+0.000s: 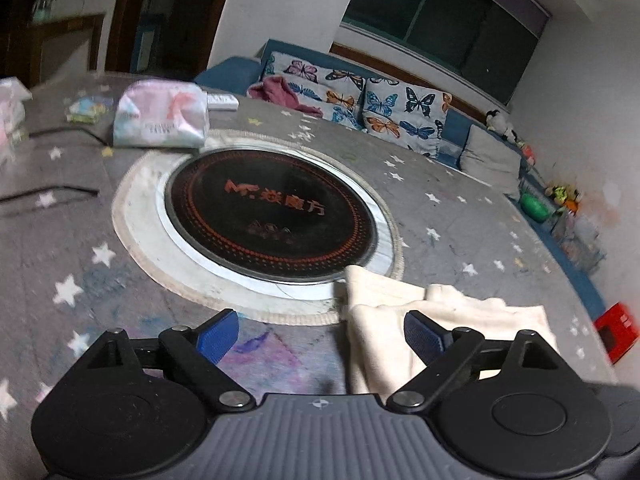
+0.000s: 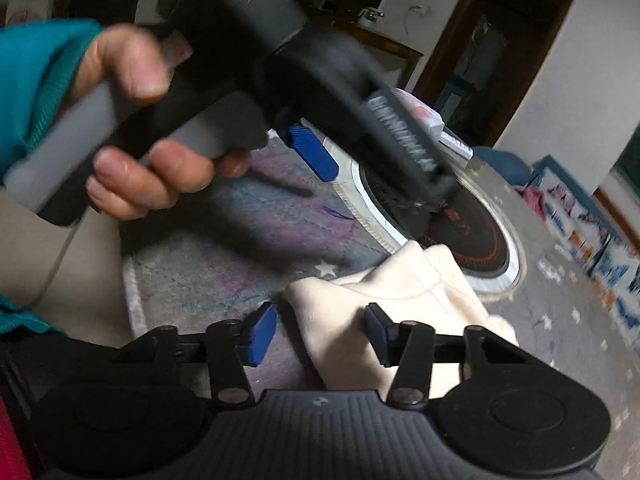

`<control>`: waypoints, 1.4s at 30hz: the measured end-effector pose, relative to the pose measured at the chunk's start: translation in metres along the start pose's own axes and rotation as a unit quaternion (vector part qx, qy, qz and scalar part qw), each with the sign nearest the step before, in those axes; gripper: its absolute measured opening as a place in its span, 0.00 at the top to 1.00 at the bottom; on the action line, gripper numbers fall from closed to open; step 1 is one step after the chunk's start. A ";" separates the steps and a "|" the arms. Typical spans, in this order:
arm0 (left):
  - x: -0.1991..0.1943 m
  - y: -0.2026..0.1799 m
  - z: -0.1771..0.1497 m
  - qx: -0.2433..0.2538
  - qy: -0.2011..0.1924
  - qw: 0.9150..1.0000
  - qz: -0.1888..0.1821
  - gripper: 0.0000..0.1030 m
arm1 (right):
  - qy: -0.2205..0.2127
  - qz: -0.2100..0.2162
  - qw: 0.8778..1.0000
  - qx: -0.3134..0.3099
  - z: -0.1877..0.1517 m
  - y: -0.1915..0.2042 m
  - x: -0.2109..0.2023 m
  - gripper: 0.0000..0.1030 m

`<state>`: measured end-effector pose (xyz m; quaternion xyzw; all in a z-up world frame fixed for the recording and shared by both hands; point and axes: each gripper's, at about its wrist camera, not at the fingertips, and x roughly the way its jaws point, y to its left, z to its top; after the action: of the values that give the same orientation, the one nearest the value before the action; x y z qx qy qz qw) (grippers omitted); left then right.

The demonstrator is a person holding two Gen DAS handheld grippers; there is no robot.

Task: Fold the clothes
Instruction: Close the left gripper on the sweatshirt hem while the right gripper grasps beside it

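A grey, star-patterned table cover (image 1: 120, 208) is seen from the left wrist camera, with a pastel pouch (image 1: 162, 115) at the far left and a round black cooktop (image 1: 272, 212) set into the middle. The left gripper (image 1: 320, 334) is held low over the cover, its blue-padded fingers (image 1: 218, 338) spread wide and closed on nothing. A cream garment (image 1: 432, 312), bunched in soft folds, lies at the cooktop's near rim; it is placed toward the right finger and passes beneath it, while the left finger stands over bare cover. A sofa with butterfly cushions (image 1: 384, 104) is seen behind the table.

In the right wrist view, a hand (image 2: 148, 152) in a teal sleeve is shown at upper left, gripping the handle of the left gripper (image 2: 316, 152), which is blurred. Lower down, the right gripper (image 2: 320, 332) is held with its fingers apart, nothing pinched. The cream garment (image 2: 400, 288) lies between and beyond them, its nearest corner inside the gap and its bulk under the right finger.
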<state>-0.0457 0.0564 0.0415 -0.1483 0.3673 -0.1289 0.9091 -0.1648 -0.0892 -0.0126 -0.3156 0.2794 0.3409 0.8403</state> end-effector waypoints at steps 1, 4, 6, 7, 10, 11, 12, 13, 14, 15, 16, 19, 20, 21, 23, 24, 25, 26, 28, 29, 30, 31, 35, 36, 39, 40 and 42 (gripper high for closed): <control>0.002 0.000 0.000 -0.008 0.005 1.000 -0.006 0.11 | 0.002 -0.008 1.000 -0.007 0.000 0.002 0.002 0.67; 0.007 -0.001 -0.001 -0.030 0.019 0.999 -0.021 0.11 | 0.002 -0.018 1.000 -0.003 0.000 0.001 0.002 0.78; 0.009 -0.003 -0.001 -0.046 0.027 0.998 -0.031 0.11 | -0.006 -0.016 1.000 0.018 0.000 -0.006 -0.004 0.82; 0.011 -0.003 -0.001 -0.053 0.030 0.997 -0.035 0.11 | -0.012 -0.014 0.999 0.031 0.001 -0.012 -0.007 0.83; 0.016 -0.005 0.000 -0.086 0.043 0.994 -0.051 0.11 | -0.028 -0.010 0.997 0.068 0.001 -0.026 -0.017 0.84; 0.019 -0.005 0.001 -0.099 0.048 0.992 -0.056 0.11 | -0.032 -0.009 0.996 0.080 0.001 -0.030 -0.020 0.84; 0.022 -0.005 0.001 -0.111 0.054 0.990 -0.061 0.11 | -0.037 -0.008 0.995 0.091 0.001 -0.034 -0.023 0.85; 0.025 -0.006 0.001 -0.123 0.060 0.988 -0.067 0.11 | -0.041 -0.008 0.994 0.099 0.001 -0.037 -0.026 0.85; 0.028 -0.007 0.001 -0.132 0.066 0.986 -0.073 0.11 | -0.045 -0.008 0.993 0.107 0.001 -0.041 -0.028 0.85; 0.030 -0.009 0.001 -0.139 0.070 0.985 -0.077 0.11 | -0.048 -0.010 0.992 0.113 0.000 -0.045 -0.032 0.85; 0.032 -0.011 0.001 -0.145 0.074 0.983 -0.080 0.12 | -0.051 -0.012 0.992 0.118 0.000 -0.048 -0.035 0.85; 0.039 -0.017 -0.001 -0.159 0.083 0.980 -0.089 0.13 | -0.061 -0.014 0.989 0.134 -0.003 -0.056 -0.045 0.86; 0.041 -0.018 -0.002 -0.165 0.087 0.978 -0.091 0.15 | -0.063 -0.012 0.988 0.139 -0.004 -0.057 -0.047 0.86; 0.042 -0.020 -0.003 -0.168 0.087 0.978 -0.091 0.19 | -0.064 -0.010 0.988 0.140 -0.005 -0.058 -0.048 0.86; 0.044 -0.021 -0.003 -0.172 0.086 0.977 -0.088 0.27 | -0.067 -0.006 0.987 0.144 -0.007 -0.058 -0.051 0.86; 0.045 -0.020 -0.004 -0.178 0.089 0.976 -0.089 0.39 | -0.066 -0.002 0.987 0.144 -0.008 -0.058 -0.051 0.86; 0.048 -0.018 -0.005 -0.186 0.094 0.974 -0.091 0.51 | -0.066 0.001 0.987 0.145 -0.009 -0.057 -0.051 0.86; 0.050 -0.016 -0.007 -0.195 0.100 0.971 -0.092 0.56 | -0.067 0.002 0.987 0.148 -0.010 -0.058 -0.052 0.86; 0.051 -0.011 -0.009 -0.202 0.100 0.970 -0.089 0.72 | -0.068 0.004 0.986 0.155 -0.013 -0.060 -0.053 0.85; 0.052 -0.010 -0.009 -0.201 0.100 0.970 -0.088 0.74 | -0.068 0.005 0.985 0.158 -0.015 -0.061 -0.054 0.85; 0.052 -0.010 -0.009 -0.200 0.100 0.971 -0.087 0.77 | -0.069 0.006 0.984 0.162 -0.016 -0.062 -0.055 0.84; 0.052 -0.009 -0.009 -0.199 0.100 0.971 -0.087 0.78 | -0.069 0.007 0.984 0.165 -0.017 -0.063 -0.056 0.82; 0.053 -0.009 -0.009 -0.189 0.099 0.973 -0.084 0.78 | -0.071 0.011 0.981 0.179 -0.023 -0.068 -0.059 0.79; 0.053 -0.010 -0.009 -0.185 0.098 0.974 -0.082 0.78 | -0.072 0.005 0.979 0.189 -0.027 -0.073 -0.062 0.76; 0.054 -0.013 -0.009 -0.173 0.095 0.977 -0.079 0.78 | -0.070 -0.025 0.972 0.222 -0.043 -0.089 -0.072 0.72; 0.054 -0.014 -0.008 -0.170 0.094 0.978 -0.079 0.78 | -0.066 -0.038 0.969 0.234 -0.050 -0.096 -0.074 0.72; 0.054 -0.015 -0.008 -0.163 0.092 0.979 -0.077 0.78 | -0.060 -0.046 0.960 0.270 -0.067 -0.110 -0.080 0.72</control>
<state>-0.0160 0.0225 0.0076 -0.3095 0.4527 -0.1503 0.8226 -0.1479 -0.2318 0.0364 -0.0680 0.2953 0.2318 0.9244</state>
